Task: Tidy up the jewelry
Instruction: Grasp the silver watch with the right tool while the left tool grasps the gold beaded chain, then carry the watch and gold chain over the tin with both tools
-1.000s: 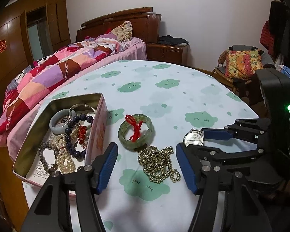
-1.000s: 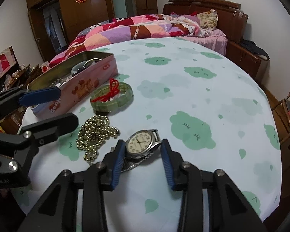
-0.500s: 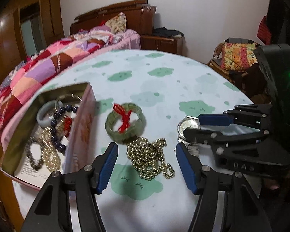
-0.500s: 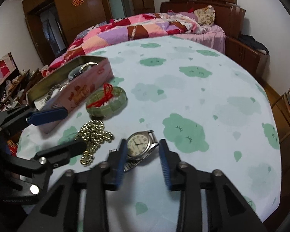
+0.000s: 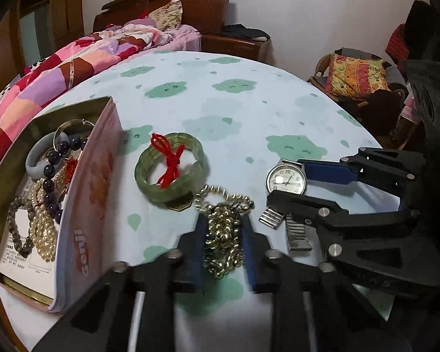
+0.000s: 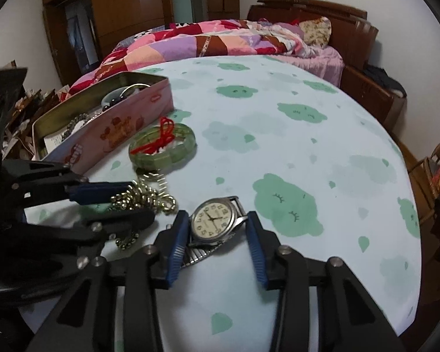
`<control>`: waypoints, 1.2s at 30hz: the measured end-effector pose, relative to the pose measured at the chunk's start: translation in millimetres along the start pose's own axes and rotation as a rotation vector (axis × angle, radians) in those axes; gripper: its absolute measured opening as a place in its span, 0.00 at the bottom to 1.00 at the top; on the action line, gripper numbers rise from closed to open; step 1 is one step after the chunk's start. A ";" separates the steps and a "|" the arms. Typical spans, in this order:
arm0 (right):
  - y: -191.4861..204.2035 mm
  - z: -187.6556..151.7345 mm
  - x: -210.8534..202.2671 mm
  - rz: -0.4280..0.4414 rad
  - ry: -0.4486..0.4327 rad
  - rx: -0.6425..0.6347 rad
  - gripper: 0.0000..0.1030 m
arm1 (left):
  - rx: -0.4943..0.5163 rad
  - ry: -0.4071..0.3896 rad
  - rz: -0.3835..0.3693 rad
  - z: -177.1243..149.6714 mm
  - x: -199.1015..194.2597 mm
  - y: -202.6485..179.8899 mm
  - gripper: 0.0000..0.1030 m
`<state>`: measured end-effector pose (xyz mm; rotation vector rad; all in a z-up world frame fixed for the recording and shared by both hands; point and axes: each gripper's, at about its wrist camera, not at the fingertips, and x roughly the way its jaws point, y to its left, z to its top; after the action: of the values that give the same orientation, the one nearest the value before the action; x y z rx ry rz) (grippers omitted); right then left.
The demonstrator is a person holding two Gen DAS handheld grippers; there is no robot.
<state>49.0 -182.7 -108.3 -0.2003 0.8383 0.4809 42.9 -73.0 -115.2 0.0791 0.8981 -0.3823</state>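
Both left fingers (image 5: 201, 234) pinch the gold bead chain (image 5: 224, 234); right fingers (image 6: 177, 243) loosely straddle the watch (image 6: 212, 220).

Home bedroom: quilted bed (image 6: 220, 39), wardrobe (image 6: 126, 14).

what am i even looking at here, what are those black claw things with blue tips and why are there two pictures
There is no robot here: a person holds a two-finger gripper in each hand, each carrying a wide-angle camera looking along its fingers. So there are two pictures, one from each hand.

In the left hand's view, the left gripper has closed on a gold bead chain. In the right hand's view, the right gripper is open, its blue pads either side of a wristwatch lying on the cloud-print tablecloth.

Also on the cloth: a green bangle tied with red thread, and an open pink tin already holding bead bracelets and bangles. A bed stands behind the table.
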 end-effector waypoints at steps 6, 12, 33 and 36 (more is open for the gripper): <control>-0.2 -1.2 -3.5 0.014 -0.015 0.006 0.40 | 0.006 -0.023 0.002 -0.4 -8.2 -0.9 0.16; -0.6 1.3 -9.3 0.005 -0.041 0.005 0.40 | 0.007 -0.071 0.029 0.7 -21.9 1.3 0.15; -3.1 24.1 -43.6 -0.006 -0.146 0.001 0.40 | 0.021 -0.234 0.069 23.8 -84.4 6.3 0.15; -1.6 32.7 -49.1 0.001 -0.166 -0.005 0.40 | 0.022 -0.253 0.075 28.3 -94.1 10.3 0.15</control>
<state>43.5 -188.7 -49.8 -0.1622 0.6751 0.4937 14.9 -42.4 -25.5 0.0823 0.6395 -0.3236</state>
